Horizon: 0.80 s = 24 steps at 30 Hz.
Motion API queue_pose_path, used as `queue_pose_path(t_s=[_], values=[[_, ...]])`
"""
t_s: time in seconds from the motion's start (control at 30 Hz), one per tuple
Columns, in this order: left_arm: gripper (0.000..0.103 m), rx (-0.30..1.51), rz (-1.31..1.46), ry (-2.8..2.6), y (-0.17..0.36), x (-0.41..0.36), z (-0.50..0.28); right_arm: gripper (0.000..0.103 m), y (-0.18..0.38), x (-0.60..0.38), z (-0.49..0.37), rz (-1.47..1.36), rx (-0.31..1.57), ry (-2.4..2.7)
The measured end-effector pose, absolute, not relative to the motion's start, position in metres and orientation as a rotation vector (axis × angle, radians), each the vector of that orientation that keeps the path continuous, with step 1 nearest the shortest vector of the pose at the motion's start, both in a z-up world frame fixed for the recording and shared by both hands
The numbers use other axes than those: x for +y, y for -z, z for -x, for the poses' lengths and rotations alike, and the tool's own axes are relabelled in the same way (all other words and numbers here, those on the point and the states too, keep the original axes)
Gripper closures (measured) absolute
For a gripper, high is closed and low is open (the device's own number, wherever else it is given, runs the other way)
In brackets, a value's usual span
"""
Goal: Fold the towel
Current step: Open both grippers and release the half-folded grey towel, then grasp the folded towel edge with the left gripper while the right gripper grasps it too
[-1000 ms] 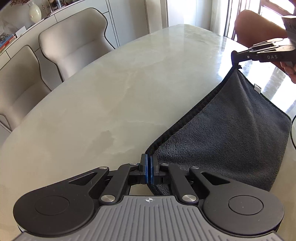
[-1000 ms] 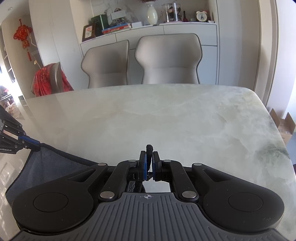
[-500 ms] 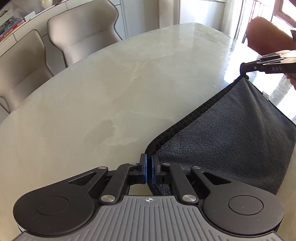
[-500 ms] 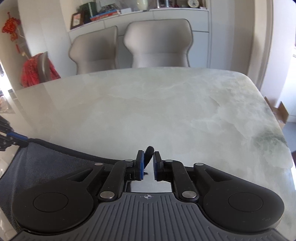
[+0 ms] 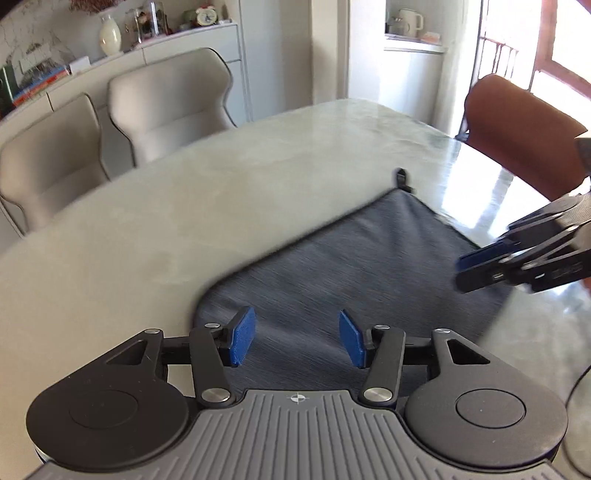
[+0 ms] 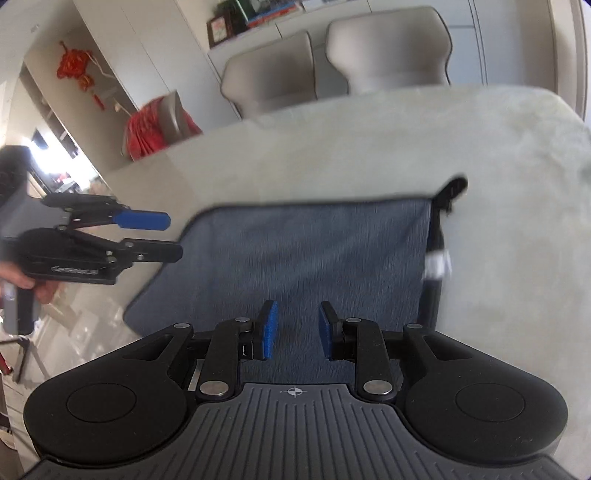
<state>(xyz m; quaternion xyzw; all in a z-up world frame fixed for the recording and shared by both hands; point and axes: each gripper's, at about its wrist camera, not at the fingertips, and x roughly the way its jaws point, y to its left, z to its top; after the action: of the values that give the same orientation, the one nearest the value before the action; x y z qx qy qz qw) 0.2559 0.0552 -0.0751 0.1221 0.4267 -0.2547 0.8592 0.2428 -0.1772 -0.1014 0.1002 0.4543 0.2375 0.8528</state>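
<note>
A dark grey towel (image 5: pixel 354 266) lies flat on the pale marble table (image 5: pixel 184 206), also in the right wrist view (image 6: pixel 314 258). Its black hanging loop (image 5: pixel 402 177) sticks out at the far corner, and a white label (image 6: pixel 437 264) sits on its right edge. My left gripper (image 5: pixel 295 341) is open and empty above the towel's near left part. My right gripper (image 6: pixel 294 328) is open and empty above the towel's near edge. Each gripper shows in the other's view, the right one (image 5: pixel 480 266) and the left one (image 6: pixel 162 236), both with jaws apart.
Two beige chairs (image 5: pixel 122 118) stand at the table's far side before a sideboard with a vase (image 5: pixel 110 33). A brown chair (image 5: pixel 524 122) stands at the right end. A chair with red cloth (image 6: pixel 155 125) is at the left.
Both grippers were shut on the towel's corners and holding it up. Both have since opened and let go, and the towel has dropped flat onto the table.
</note>
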Motion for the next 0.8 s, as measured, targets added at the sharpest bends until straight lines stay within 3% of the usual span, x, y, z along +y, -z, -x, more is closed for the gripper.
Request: queue_pose_path(t_s=[0.17,0.43,0.57,0.8], values=[[0.049,1.018,-0.191,0.502,0.103,0.062,-0.239,0.078,0.110,-0.196,-0.229,-0.281,0.991,-0.430],[0.048,1.025,-0.096,0.333,0.102,0.097,-0.227,0.077,0.100,-0.210,-0.215,-0.199,1.009,-0.329],[0.038,1.026,0.184,0.169,0.098,0.130,-0.215,0.064,0.091,-0.194,-0.206,-0.104,0.981,-0.318],[0.035,1.060,0.675,0.095,0.116,0.174,-0.214,0.063,0.088,-0.182,-0.198,-0.057,0.977,-0.336]])
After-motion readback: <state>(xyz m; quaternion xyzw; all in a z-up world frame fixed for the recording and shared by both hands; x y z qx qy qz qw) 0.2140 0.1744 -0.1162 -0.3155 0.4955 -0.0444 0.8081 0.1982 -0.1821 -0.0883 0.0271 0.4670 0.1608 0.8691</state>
